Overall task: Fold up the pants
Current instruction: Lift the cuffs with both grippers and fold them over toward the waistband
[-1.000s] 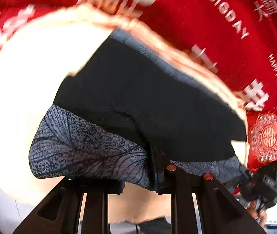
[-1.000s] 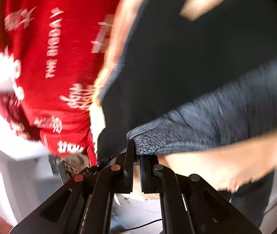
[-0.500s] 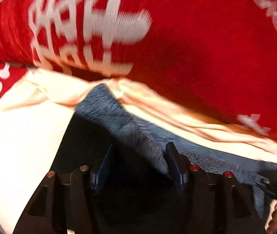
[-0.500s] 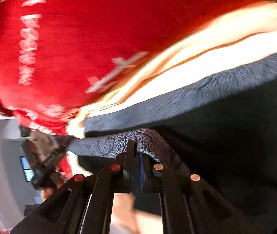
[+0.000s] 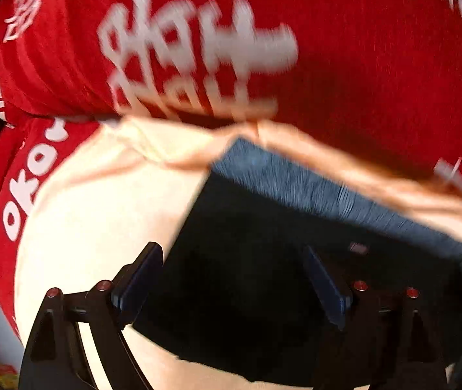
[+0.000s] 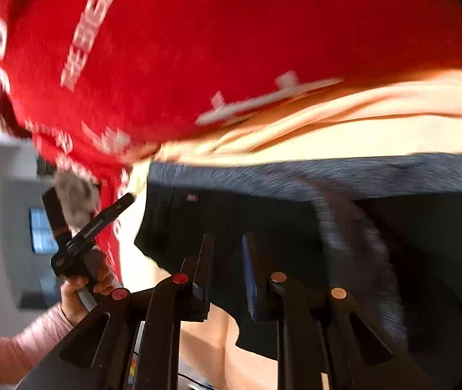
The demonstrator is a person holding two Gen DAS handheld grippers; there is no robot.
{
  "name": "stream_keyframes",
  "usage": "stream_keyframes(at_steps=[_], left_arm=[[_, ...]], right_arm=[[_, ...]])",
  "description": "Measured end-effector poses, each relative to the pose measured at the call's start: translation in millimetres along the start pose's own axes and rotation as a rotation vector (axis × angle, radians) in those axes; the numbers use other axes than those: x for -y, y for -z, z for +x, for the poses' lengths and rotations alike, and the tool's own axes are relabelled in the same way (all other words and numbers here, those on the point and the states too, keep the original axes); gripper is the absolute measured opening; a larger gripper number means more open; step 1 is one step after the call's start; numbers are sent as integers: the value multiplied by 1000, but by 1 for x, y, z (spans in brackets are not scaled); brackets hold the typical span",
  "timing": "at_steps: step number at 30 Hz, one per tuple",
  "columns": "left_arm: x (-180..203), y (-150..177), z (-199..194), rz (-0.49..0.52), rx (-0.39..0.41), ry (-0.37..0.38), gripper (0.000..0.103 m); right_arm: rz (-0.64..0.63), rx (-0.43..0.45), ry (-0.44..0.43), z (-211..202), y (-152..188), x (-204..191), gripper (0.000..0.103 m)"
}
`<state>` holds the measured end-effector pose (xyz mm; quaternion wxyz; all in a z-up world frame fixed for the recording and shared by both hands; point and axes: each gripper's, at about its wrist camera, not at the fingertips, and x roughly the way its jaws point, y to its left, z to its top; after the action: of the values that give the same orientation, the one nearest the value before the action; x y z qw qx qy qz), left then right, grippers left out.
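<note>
On cream sheet (image 5: 94, 214) by red blanket (image 5: 344, 65) lie dark pants (image 5: 247, 279), folded, grey waistband (image 6: 295, 170) at far edge. Left gripper (image 5: 234, 279) wide open, empty; right gripper (image 6: 227, 260) part open, empty. Fabric prob. soft, light, floppy; pinch corners/fold edge w/ both.

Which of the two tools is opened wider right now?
The left tool: its fingers stand far apart over the dark folded pants; the right tool shows only a narrow gap.

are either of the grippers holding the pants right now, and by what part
No. The left gripper and right gripper are both open, with nothing between their fingers. The dark pants lie loose on the cream cloth.
</note>
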<state>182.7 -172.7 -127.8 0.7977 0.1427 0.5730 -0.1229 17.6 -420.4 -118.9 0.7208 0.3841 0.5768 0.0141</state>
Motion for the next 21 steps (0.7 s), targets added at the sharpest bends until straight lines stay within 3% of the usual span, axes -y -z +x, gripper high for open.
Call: stream_keyframes(at_steps=[3,4,5,10,11,14,17,21], left_arm=[[8,14,19,13,-45,-14,88],[9,17,17,16,-35,-20,88],[12,20,13,29,-34,-26,88],[26,37,-15,121,-56,-37,88],[29,41,-22,142,-52,-37,88],[54,62,-51,218,-53,-18,88],[88,88,-70,291,-82,52,88],[133,113,-74,383,-123,148,88]], right_arm=[[-7,-30,113,35,-10,11,21],[7,-30,195,43,-13,22,20],[36,-18,179,43,-15,32,12],[130,146,135,-25,-1,44,17],[133,166,111,-38,6,42,22],[152,231,86,-84,39,47,62],[196,244,76,-117,77,61,65],[300,252,136,-155,150,94,65]])
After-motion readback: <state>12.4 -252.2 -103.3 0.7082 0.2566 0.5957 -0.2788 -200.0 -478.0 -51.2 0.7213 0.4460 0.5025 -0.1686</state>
